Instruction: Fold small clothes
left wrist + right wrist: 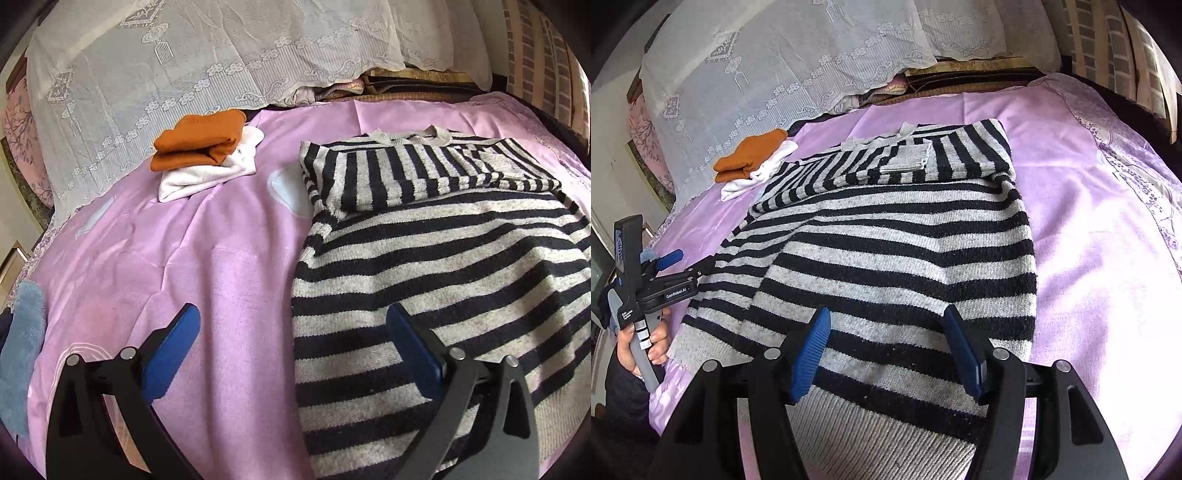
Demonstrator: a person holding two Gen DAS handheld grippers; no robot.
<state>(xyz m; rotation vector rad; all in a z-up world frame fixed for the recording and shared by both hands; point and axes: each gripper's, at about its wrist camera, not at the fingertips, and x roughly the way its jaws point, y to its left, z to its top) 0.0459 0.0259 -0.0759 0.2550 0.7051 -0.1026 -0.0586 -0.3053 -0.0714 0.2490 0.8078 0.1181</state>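
Note:
A black-and-grey striped sweater lies flat on the pink bedsheet, both sleeves folded across its chest near the collar. It also shows in the right wrist view. My left gripper is open and empty, hovering over the sweater's left edge near the hem. My right gripper is open and empty above the sweater's grey hem band. The left gripper also shows at the left of the right wrist view, held by a hand.
A folded orange garment sits on a folded white one at the far left of the bed. White lace-covered pillows line the headboard side. A blue fuzzy cloth lies at the near left edge.

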